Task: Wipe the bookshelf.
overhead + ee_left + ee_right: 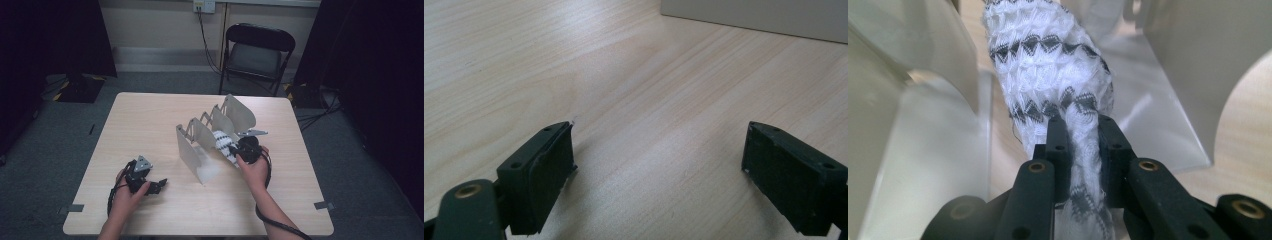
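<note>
My right gripper [1080,135] has its fingers [1057,145] clenched on a white sock [1048,65] with black zigzag bands, lying in a slot of the metal rack [192,145]. My left gripper [659,175] rests on the tabletop [634,80], well apart from the rack, fingers spread wide and holding nothing

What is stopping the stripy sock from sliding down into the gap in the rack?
Nothing visible blocks it. The right gripper is clamped on the stripy sock, which already lies between two dividers of the rack. The slot ahead looks open. The left gripper rests open on the table, apart.
</note>
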`<state>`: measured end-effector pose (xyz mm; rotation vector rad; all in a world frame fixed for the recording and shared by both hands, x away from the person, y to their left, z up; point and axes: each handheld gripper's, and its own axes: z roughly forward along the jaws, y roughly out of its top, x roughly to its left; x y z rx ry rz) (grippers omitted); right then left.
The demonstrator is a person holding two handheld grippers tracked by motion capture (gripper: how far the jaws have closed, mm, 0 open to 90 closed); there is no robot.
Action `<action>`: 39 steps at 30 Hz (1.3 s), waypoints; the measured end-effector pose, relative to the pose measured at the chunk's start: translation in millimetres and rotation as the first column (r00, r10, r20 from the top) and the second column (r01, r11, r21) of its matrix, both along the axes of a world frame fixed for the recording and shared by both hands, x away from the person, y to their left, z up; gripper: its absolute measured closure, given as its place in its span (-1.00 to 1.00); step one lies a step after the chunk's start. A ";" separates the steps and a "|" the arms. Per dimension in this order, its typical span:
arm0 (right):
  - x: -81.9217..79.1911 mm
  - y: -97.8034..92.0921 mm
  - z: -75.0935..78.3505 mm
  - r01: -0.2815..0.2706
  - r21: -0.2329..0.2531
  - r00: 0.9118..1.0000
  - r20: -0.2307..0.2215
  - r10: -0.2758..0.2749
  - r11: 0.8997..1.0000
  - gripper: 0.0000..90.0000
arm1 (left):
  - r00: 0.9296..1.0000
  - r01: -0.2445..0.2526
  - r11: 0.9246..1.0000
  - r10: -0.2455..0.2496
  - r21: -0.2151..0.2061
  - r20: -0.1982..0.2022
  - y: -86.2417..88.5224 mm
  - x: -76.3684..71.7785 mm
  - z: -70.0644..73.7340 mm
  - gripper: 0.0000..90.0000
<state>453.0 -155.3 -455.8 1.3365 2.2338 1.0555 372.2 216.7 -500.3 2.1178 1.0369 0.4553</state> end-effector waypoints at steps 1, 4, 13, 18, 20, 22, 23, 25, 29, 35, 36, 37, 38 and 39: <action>-0.6 -1.7 -4.2 0.002 -0.005 1.000 -0.011 -0.002 1.000 0.76 | 1.000 0.000 1.000 0.000 -0.002 -0.001 -0.1 -0.1 -0.1 -0.71; -2.9 -7.1 -13.4 0.009 -0.022 1.000 -0.030 -0.009 1.000 0.76 | 1.000 0.000 1.000 0.000 0.000 0.000 0.0 0.0 0.0 -0.71; -15.3 -35.5 -24.6 0.041 -0.027 0.998 -0.050 -0.043 0.999 0.75 | 1.000 0.000 1.000 0.000 0.000 0.000 0.0 0.0 0.0 -0.71; -23.8 -52.3 -23.8 0.062 -0.050 0.997 -0.045 -0.064 0.997 0.75 | 1.000 0.000 1.000 0.000 0.000 0.000 0.0 0.0 0.0 -0.71; -25.9 -58.3 -23.3 0.073 -0.056 0.996 -0.045 -0.076 0.996 0.74 | 1.000 0.000 1.000 0.000 0.000 0.001 0.0 0.0 0.0 -0.71; -25.9 -62.6 -23.0 0.069 -0.061 0.997 -0.040 -0.072 0.996 0.74 | 1.000 0.000 1.000 0.000 0.000 0.000 0.0 0.0 0.0 -0.71; -25.2 -63.5 -22.9 0.069 -0.065 0.997 -0.037 -0.071 0.996 0.74 | 1.000 -0.001 1.000 0.001 0.000 0.000 -0.1 -0.1 0.0 -0.71; -22.5 -63.3 -22.4 0.066 -0.070 0.997 -0.036 -0.069 0.995 0.73 | 1.000 -0.001 1.000 0.001 -0.002 -0.001 -0.1 -0.1 -0.1 -0.71; -13.6 -57.0 -21.1 0.050 -0.089 0.998 -0.024 -0.053 0.995 0.71 | 1.000 0.000 1.000 0.000 0.000 0.000 0.0 0.0 0.0 -0.71; 8.6 -43.2 -20.8 0.044 -0.082 0.999 -0.016 -0.046 0.996 0.61 | 1.000 0.000 1.000 0.000 0.000 0.000 0.0 0.0 0.0 -0.71; 11.3 -41.5 -21.8 0.036 -0.076 0.999 -0.016 -0.037 0.996 0.59 | 1.000 0.000 1.000 0.000 0.001 0.000 0.1 0.0 0.0 -0.71; 12.5 -39.9 -22.3 0.033 -0.078 0.999 -0.016 -0.034 0.996 0.57 | 1.000 0.000 1.000 0.000 0.000 0.000 0.0 0.0 0.0 -0.71; 13.7 -38.4 -22.6 0.034 -0.080 0.999 -0.012 -0.035 0.996 0.54 | 1.000 0.000 1.000 0.000 -0.003 -0.002 -0.1 0.0 -0.1 -0.71; 14.3 -37.8 -22.8 0.030 -0.075 0.999 -0.010 -0.031 0.997 0.54 | 1.000 0.000 1.000 0.000 -0.002 -0.001 -0.1 0.0 -0.1 -0.71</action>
